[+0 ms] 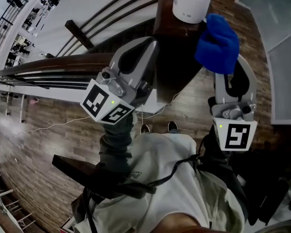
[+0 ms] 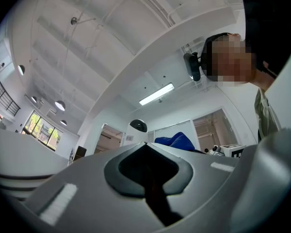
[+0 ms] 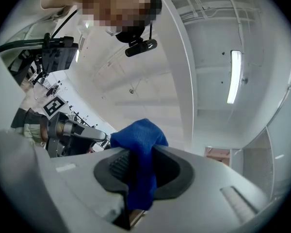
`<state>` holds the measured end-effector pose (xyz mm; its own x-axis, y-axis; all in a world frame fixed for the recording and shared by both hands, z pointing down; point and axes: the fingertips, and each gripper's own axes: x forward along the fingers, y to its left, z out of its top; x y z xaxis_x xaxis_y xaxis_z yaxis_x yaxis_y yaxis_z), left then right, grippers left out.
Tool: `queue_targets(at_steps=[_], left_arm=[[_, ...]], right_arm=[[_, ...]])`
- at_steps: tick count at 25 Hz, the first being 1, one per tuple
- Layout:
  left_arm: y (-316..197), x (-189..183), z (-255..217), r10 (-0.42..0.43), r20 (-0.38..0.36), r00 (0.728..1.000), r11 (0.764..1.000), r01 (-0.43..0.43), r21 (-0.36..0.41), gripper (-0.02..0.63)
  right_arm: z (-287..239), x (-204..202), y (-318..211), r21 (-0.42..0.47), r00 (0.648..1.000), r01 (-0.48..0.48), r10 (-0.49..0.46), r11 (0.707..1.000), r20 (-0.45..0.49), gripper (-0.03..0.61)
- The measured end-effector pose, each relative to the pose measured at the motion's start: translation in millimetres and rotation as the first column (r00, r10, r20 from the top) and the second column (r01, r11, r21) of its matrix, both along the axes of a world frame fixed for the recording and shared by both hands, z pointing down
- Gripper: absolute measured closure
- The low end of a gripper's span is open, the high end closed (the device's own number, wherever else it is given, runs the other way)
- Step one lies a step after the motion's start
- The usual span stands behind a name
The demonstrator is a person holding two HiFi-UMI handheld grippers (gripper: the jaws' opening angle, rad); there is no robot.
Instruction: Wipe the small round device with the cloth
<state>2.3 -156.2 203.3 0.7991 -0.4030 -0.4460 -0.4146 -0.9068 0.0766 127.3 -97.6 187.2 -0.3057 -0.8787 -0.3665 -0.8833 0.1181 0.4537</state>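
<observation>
Clamping blue cloth point(image 1: 217, 37), right gripper point(image 1: 228, 74), near white device point(image 1: 191, 1)

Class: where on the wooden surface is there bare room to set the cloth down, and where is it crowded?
The wooden surface is bare below the round device, between the left gripper and the blue cloth. Its far end, holding the device, is crowded.

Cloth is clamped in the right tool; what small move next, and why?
Probably nudge the right tool left and forward, pressing the blue cloth onto the white round device; the cloth sits just right of it, contact unclear.
</observation>
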Motion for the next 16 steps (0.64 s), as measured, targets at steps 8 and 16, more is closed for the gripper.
queue_targets(at_steps=[8, 16], left_arm=[[-0.3, 4.9, 1.2, 0.002, 0.000, 1.000, 1.000, -0.002, 0.002, 0.611], [-0.5, 2.5, -5.5, -0.004, -0.006, 1.000, 1.000, 0.004, 0.005, 0.611]], right_arm=[[2.1, 0.4, -2.8, 0.000, 1.000, 0.001, -0.001, 1.000, -0.016, 0.497], [0.1, -3.6, -7.9, -0.014, 0.999, 0.010, -0.011, 1.000, -0.032, 0.497]])
